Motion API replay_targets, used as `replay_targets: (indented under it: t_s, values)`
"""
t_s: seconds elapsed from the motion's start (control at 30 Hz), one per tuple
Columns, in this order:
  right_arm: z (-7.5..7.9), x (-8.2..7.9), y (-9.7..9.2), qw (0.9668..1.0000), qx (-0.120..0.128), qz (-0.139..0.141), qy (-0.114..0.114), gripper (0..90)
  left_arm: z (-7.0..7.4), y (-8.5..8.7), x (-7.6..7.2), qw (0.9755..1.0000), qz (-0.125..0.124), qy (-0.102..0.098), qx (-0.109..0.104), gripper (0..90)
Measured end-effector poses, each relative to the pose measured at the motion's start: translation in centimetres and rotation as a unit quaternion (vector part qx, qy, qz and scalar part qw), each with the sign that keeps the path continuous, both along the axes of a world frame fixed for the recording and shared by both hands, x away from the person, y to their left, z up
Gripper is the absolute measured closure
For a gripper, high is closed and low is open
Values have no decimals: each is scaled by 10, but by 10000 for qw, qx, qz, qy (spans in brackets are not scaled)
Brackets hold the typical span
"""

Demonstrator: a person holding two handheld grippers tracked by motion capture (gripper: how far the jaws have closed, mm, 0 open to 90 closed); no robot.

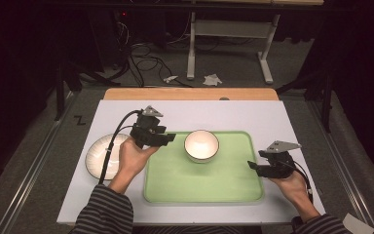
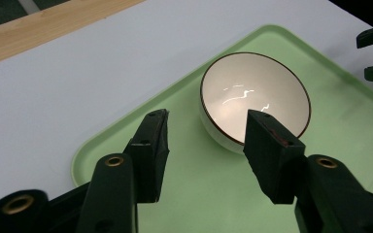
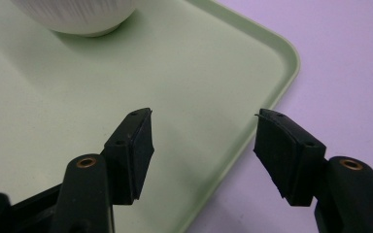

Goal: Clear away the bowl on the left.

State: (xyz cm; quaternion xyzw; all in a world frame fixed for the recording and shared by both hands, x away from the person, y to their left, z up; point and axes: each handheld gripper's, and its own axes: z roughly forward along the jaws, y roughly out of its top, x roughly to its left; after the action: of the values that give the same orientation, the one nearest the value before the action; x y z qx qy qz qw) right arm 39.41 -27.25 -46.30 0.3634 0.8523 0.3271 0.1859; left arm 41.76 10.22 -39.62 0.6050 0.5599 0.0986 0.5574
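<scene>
Bowl (image 1: pixel 201 145) stands upright on the green tray (image 1: pixel 233 187); left gripper (image 2: pixel 206 128) hovers beside it, jaws spread and empty, right gripper (image 3: pixel 204 131) likewise spread over the tray's edge, so a careless approach could knock the bowl.

Dim lab: loose cables (image 1: pixel 141 61) on floor, bare desk frame (image 1: pixel 229 36) behind.

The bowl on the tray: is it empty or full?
Empty. The bowl stands upright on the tray, and the left gripper view shows its bare white inside with only light reflections.
</scene>
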Motion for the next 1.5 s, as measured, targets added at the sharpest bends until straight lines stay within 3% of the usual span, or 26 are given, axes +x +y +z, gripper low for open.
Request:
replay_targets:
  t_s: [0.33,0.43,0.53,1.13,1.3,1.4,1.5]
  values:
    - [0,0,0,10000,-21,22,-18,405,-12,16,-18,9999,81,105,-79,510]
    - [0,0,0,10000,19,-16,5,405,-12,21,-24,9994,161,145,-254,503]
    - [0,0,1,10000,19,21,-22,405,-16,24,-29,9994,172,158,-241,498]
    - [2,-2,0,10000,17,25,-39,405,-45,16,-43,9988,139,425,-177,485]
    - [2,-2,0,10000,19,28,-30,406,-56,12,-42,9985,138,528,85,487]
    - [2,-2,1,10000,12,31,-44,407,-69,9,-41,9970,170,539,528,487]
    - [2,-2,1,10000,-11,36,-49,408,-79,6,-41,9952,159,644,715,488]
